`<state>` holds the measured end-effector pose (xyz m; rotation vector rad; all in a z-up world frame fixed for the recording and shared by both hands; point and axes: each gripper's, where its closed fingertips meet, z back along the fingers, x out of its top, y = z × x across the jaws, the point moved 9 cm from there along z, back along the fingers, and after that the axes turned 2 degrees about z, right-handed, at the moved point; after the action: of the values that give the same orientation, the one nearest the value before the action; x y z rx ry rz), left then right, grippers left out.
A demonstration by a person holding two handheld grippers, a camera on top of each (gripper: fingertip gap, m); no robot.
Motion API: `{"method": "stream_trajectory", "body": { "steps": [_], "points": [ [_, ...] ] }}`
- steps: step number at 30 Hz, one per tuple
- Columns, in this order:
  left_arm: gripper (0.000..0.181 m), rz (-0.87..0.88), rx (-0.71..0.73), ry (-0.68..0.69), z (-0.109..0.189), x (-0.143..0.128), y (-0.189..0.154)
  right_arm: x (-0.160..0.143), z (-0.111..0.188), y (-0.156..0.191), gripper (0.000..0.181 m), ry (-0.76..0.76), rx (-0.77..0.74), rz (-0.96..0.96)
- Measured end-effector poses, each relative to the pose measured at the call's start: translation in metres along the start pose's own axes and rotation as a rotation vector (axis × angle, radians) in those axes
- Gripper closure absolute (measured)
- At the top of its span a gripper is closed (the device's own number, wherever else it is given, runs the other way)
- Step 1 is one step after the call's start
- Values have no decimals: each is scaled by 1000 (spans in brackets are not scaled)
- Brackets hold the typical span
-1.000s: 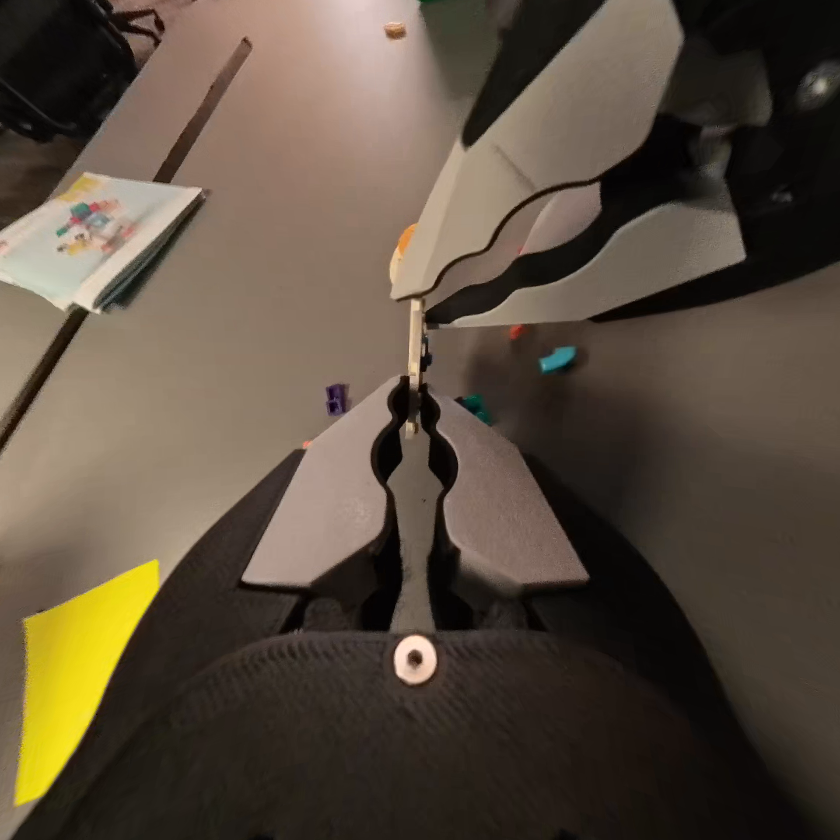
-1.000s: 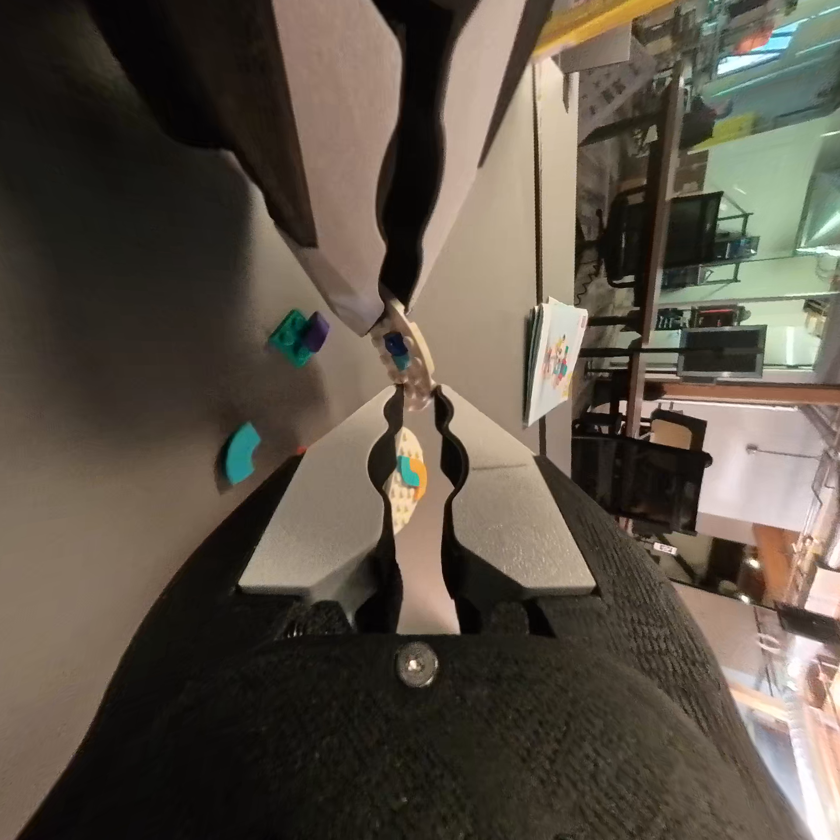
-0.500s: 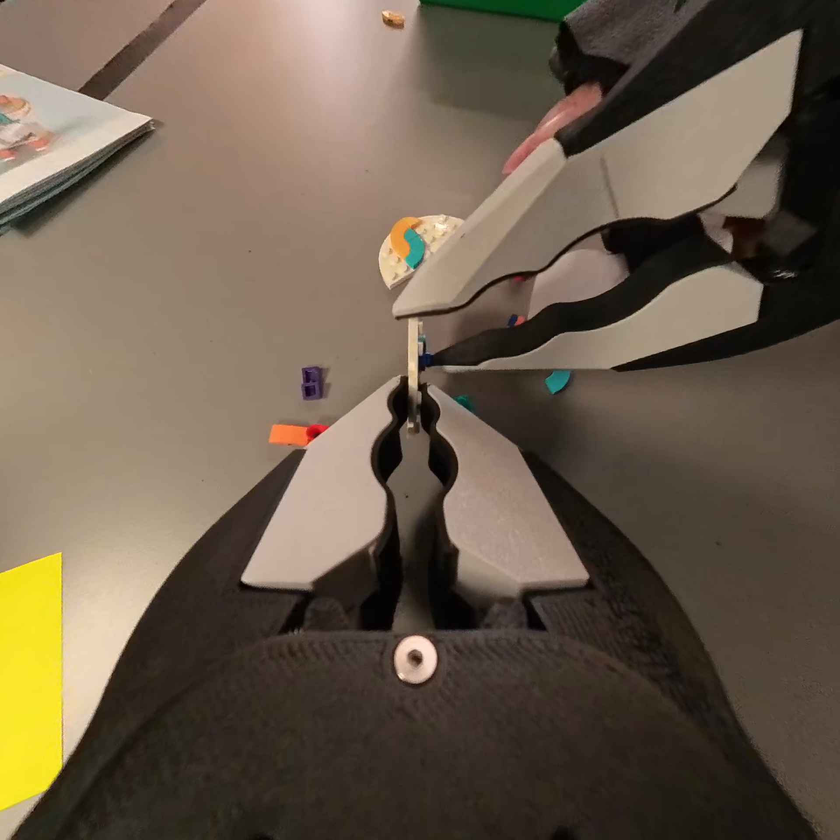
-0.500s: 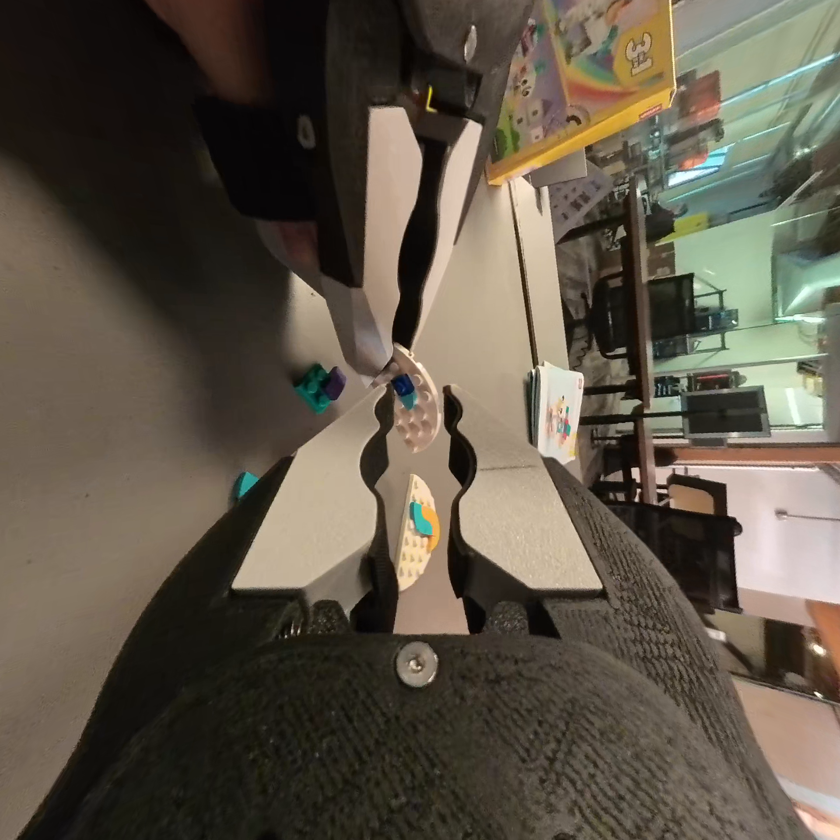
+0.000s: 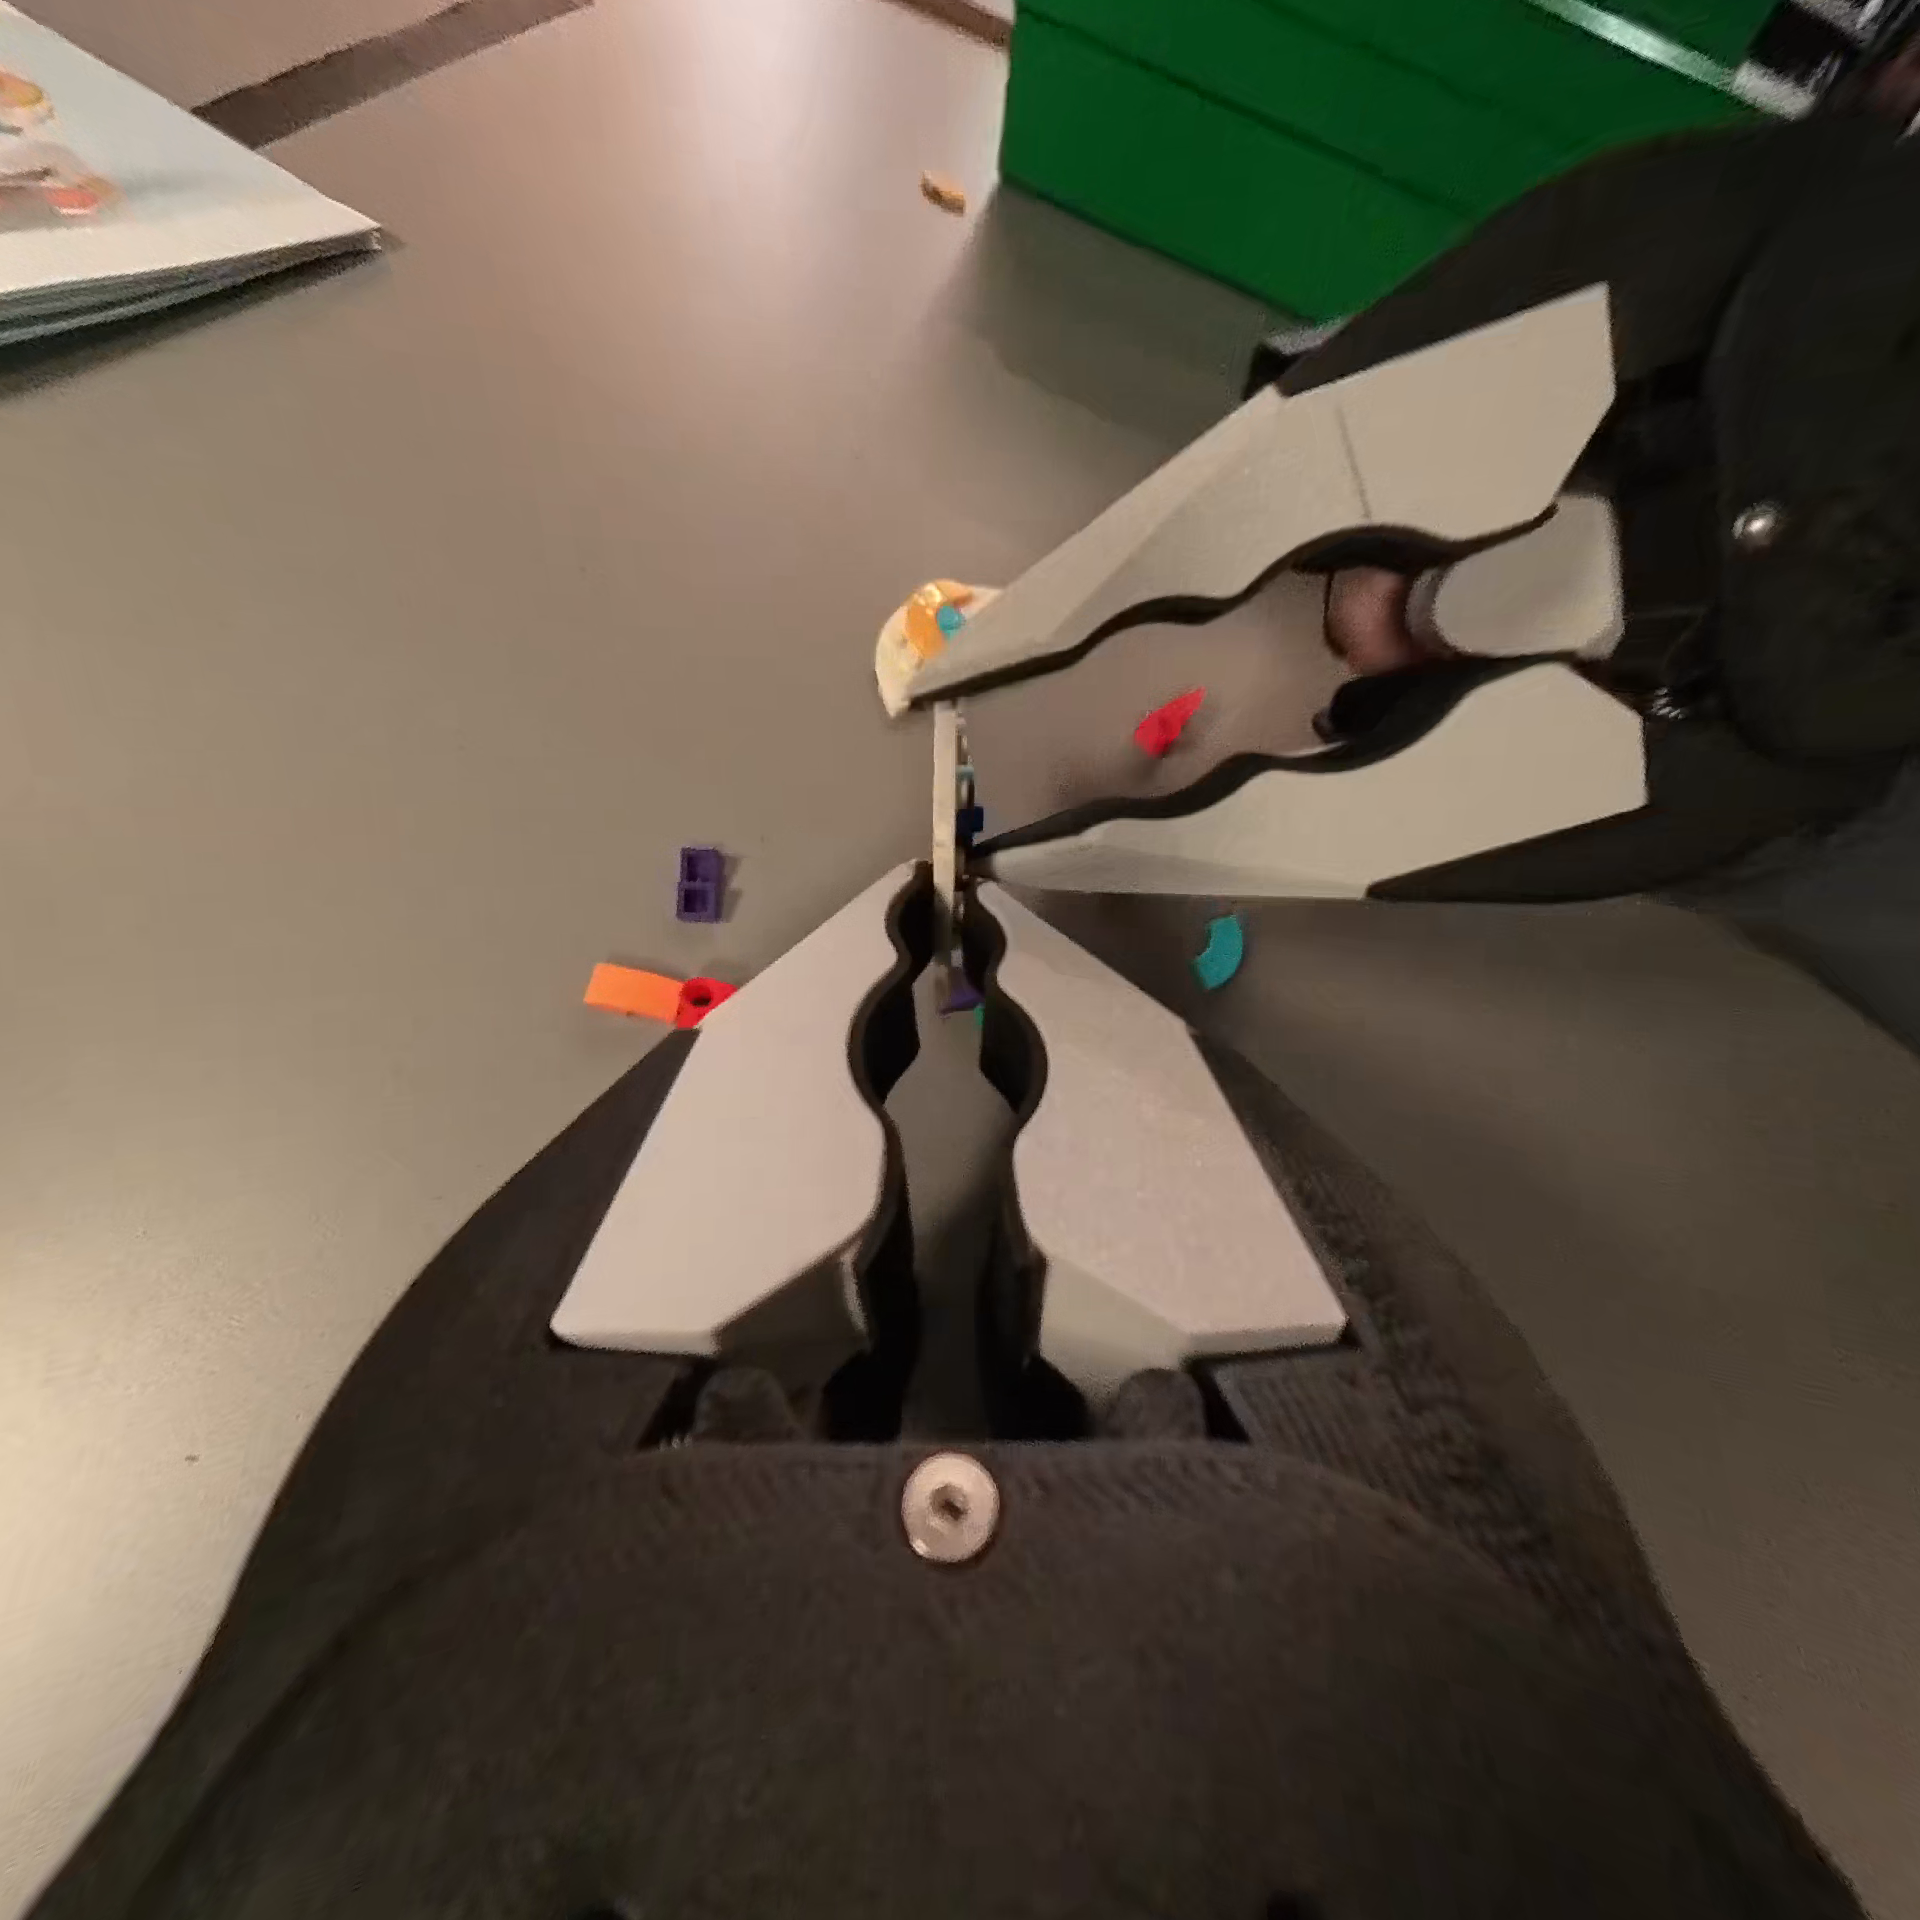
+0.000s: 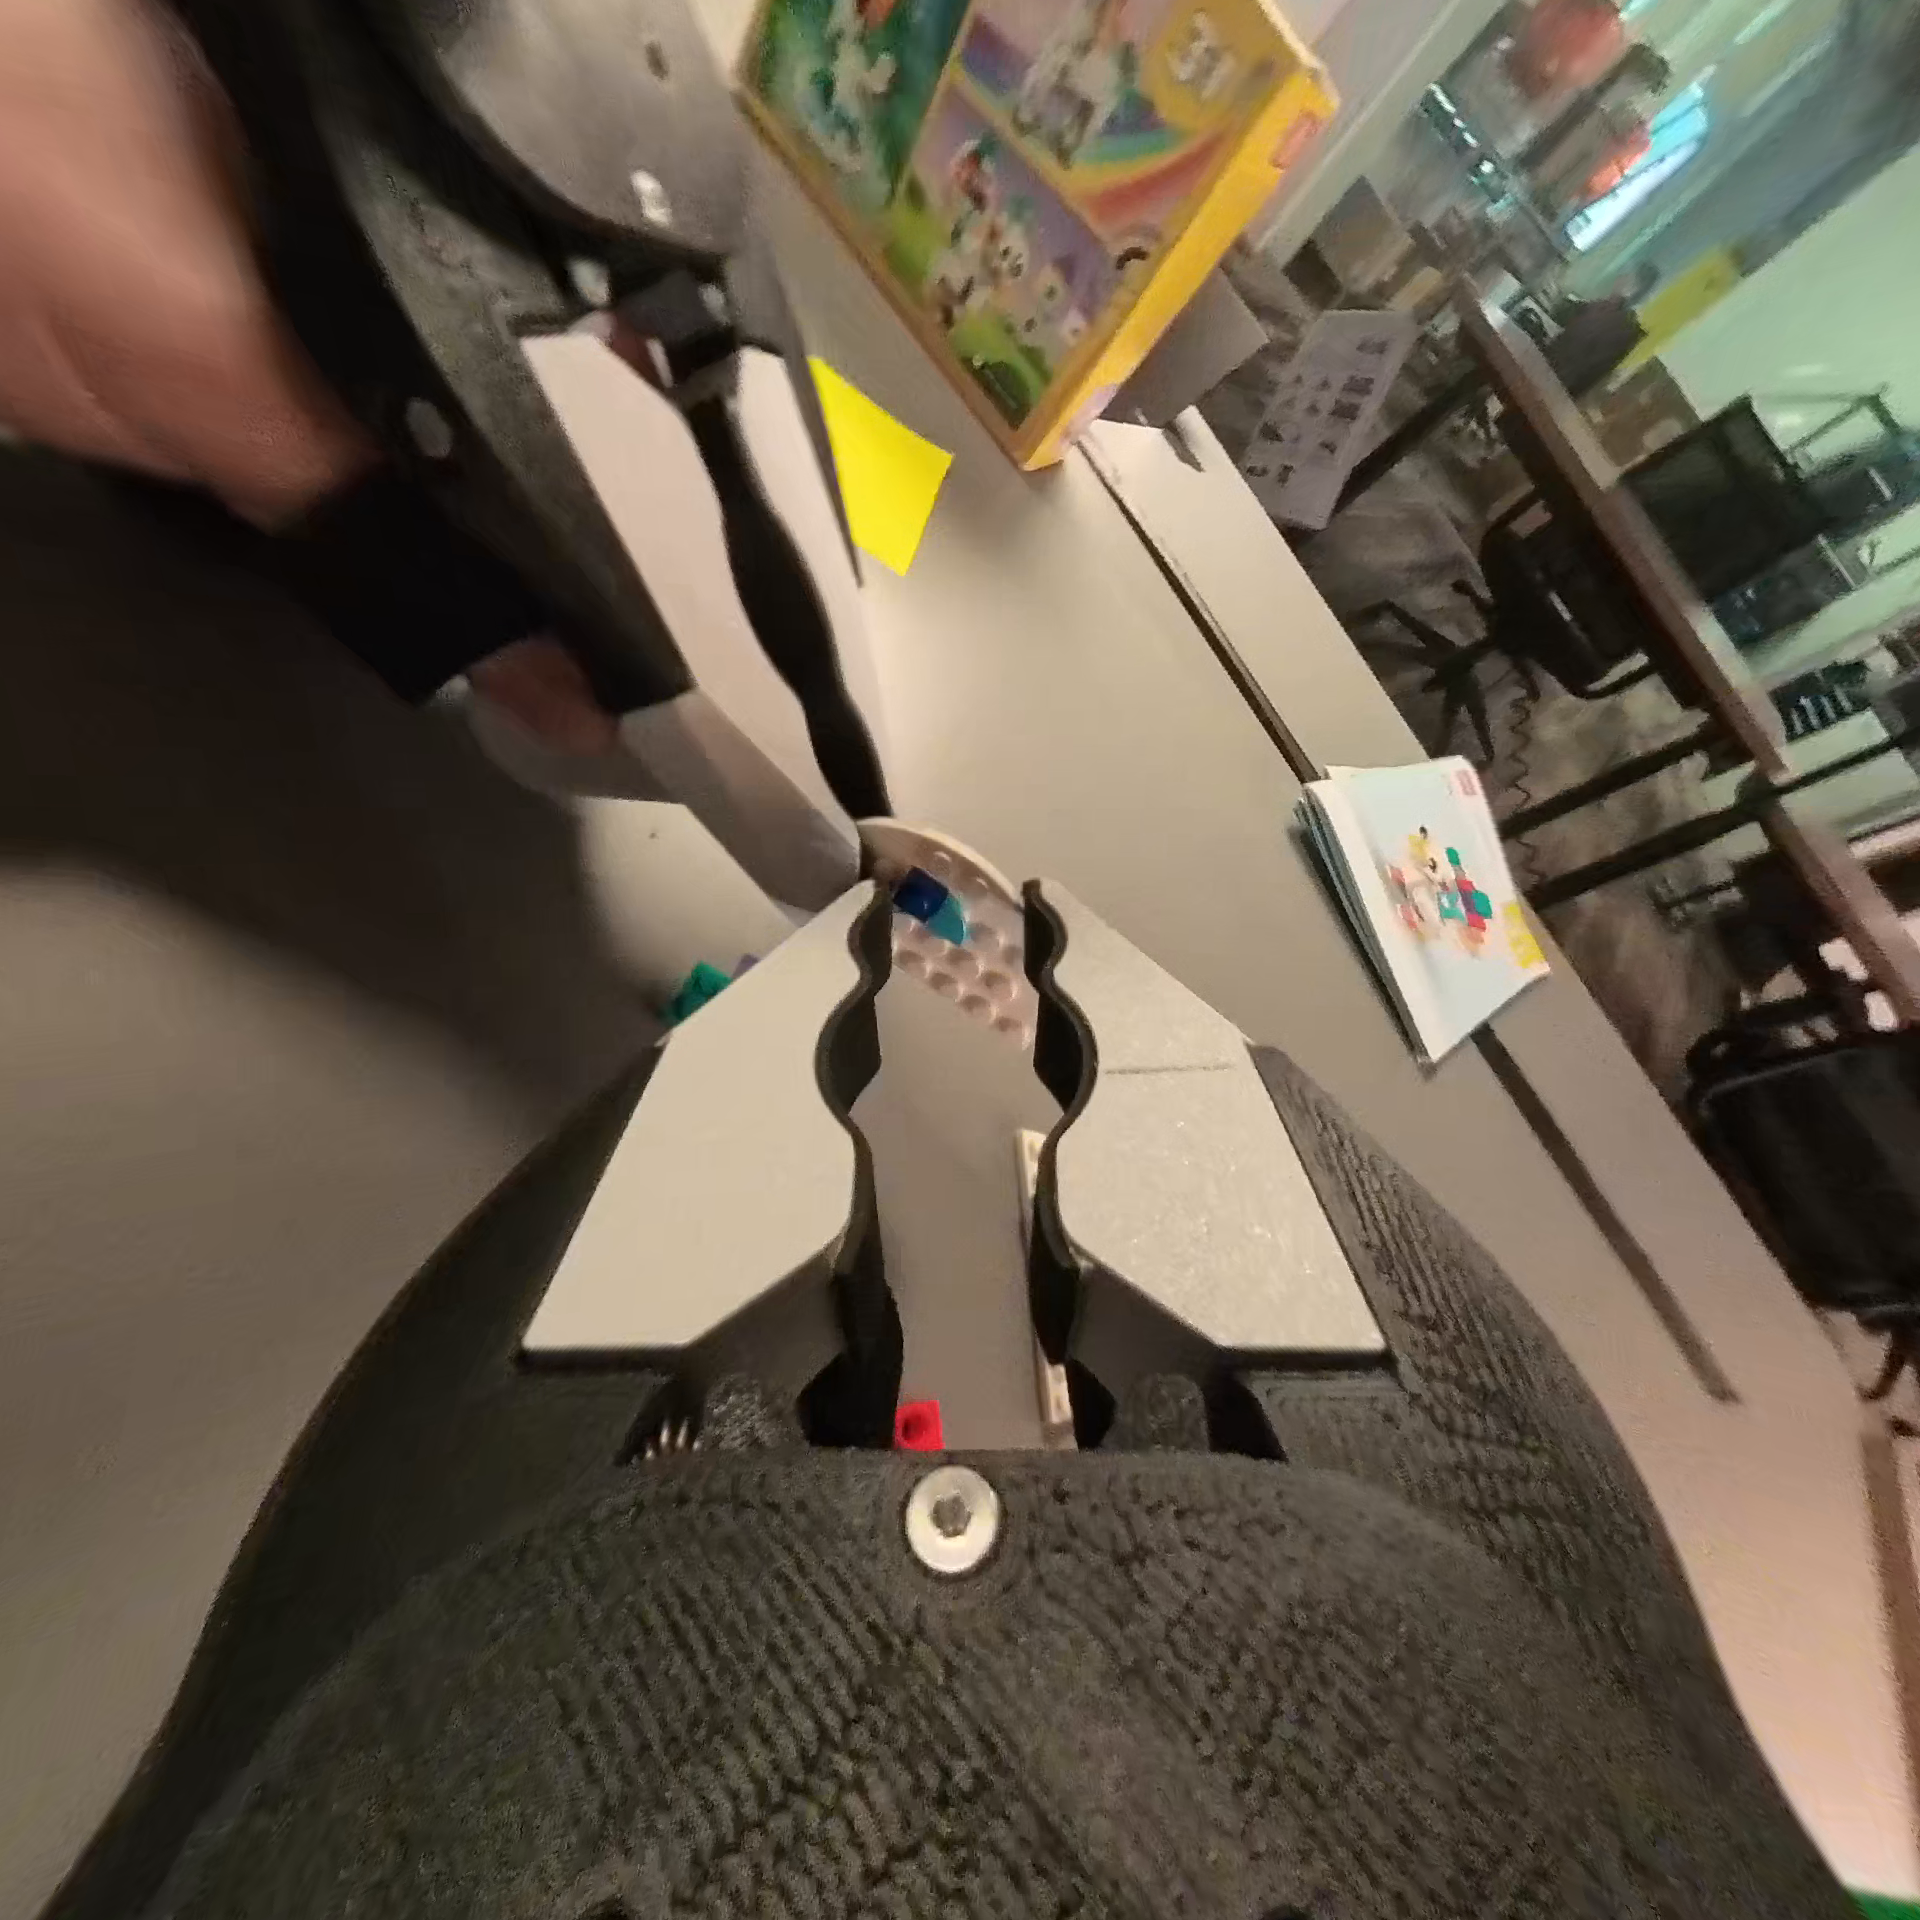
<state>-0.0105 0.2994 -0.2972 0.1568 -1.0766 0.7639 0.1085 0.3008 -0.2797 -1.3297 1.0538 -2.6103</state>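
The left tool (image 5: 943,902) is pinched narrow on the lower edge of a thin white studded half-round plate (image 5: 943,800), held upright and edge-on above the grey tabletop (image 5: 520,582). The right wrist view shows the plate's studded face (image 6: 961,971) with a small dark blue brick and a light blue piece (image 6: 928,906) stuck on it near the rim. The right tool (image 6: 951,894) comes in from the side with its fingers parted to a medium gap, one tip above the plate and the other near the blue pieces; whether either tip touches the plate cannot be told, and it grips nothing. In the left wrist view the right tool (image 5: 940,774) spreads across the upper right, a small red brick (image 5: 1169,720) lying on the tabletop seen through the gap between its fingers. Behind its upper finger lies a second white half-round plate carrying orange and teal curved pieces (image 5: 925,629). Loose on the tabletop near the left tool are a purple brick (image 5: 699,883), an orange flat tile (image 5: 629,989) touching a red round-holed piece (image 5: 701,1000), and a teal curved tile (image 5: 1218,951). Farther off sit a pale instruction booklet (image 5: 156,239), a green box (image 5: 1299,135), a yellow paper sheet (image 6: 878,478) and a colourful toy-set box (image 6: 1039,197).
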Motion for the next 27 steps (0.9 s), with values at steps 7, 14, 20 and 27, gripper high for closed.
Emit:
{"method": "stream_trajectory", "body": {
  "steps": [7,14,20,27],
  "points": [
    [178,152,38,-116,5,6,5,6,-6,-2,157,14,-158,-134],
    [179,84,199,-56,2,4,4,5,-18,3,150,95,-241,-237],
    [178,-3,317,88,-2,-5,4,1,-29,9,150,196,-159,-420],
    [178,-145,434,164,-2,-6,-6,1,-28,13,151,220,-135,-530]
  ]
}}
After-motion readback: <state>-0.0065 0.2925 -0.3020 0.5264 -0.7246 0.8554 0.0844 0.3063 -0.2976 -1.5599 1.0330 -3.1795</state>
